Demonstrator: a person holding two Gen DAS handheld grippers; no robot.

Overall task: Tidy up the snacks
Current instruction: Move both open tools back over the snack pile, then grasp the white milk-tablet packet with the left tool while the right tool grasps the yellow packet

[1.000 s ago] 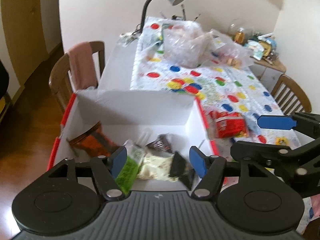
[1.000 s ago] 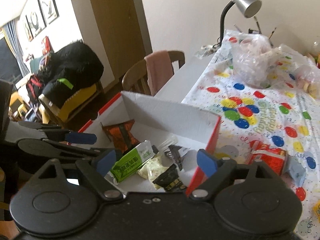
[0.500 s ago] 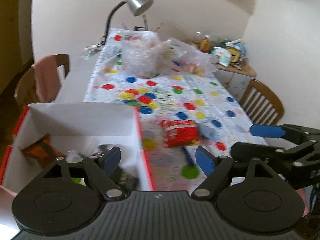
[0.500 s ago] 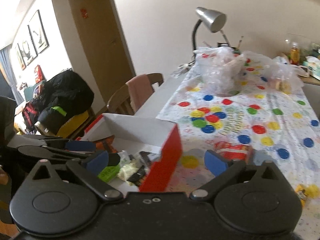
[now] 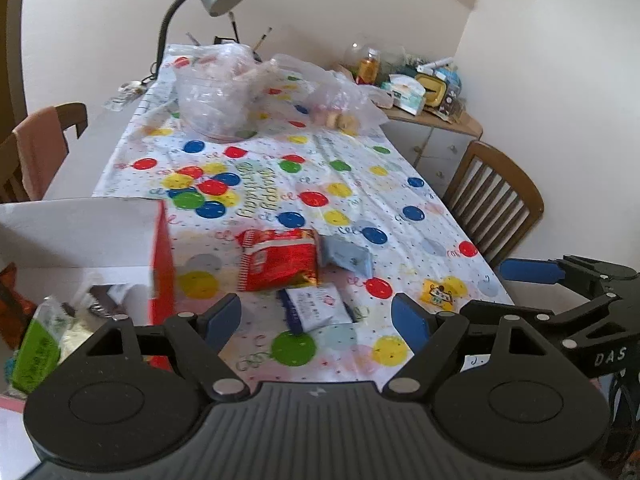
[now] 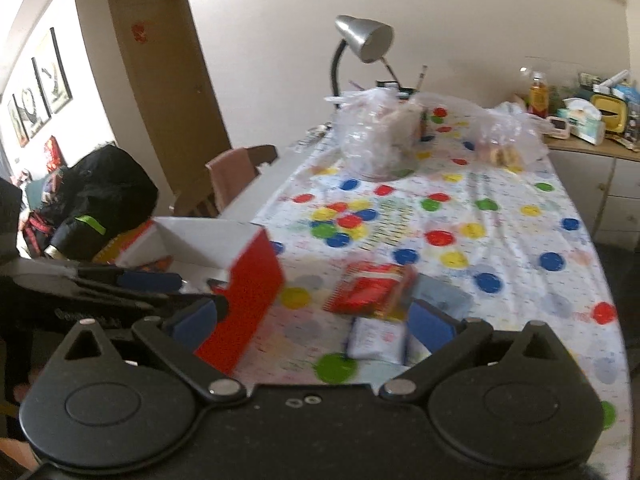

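Several snacks already lie in the box [image 5: 160,248] at the table's [image 5: 256,184] near left edge; the red packet [image 5: 278,260], blue packet [image 5: 347,255], white packet [image 5: 314,307] and yellow candy [image 5: 438,293] remain outside. Left gripper [image 5: 316,318] and right gripper [image 6: 312,320] are both spread, empty.

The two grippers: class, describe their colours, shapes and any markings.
Both the left gripper and the right gripper are matte black, with two round discs, a ribbed body, silver pivot pins and angular linkages ending in blue-padded fingers. White letters "DAS" mark the right gripper's side in the left wrist view. No cables show.
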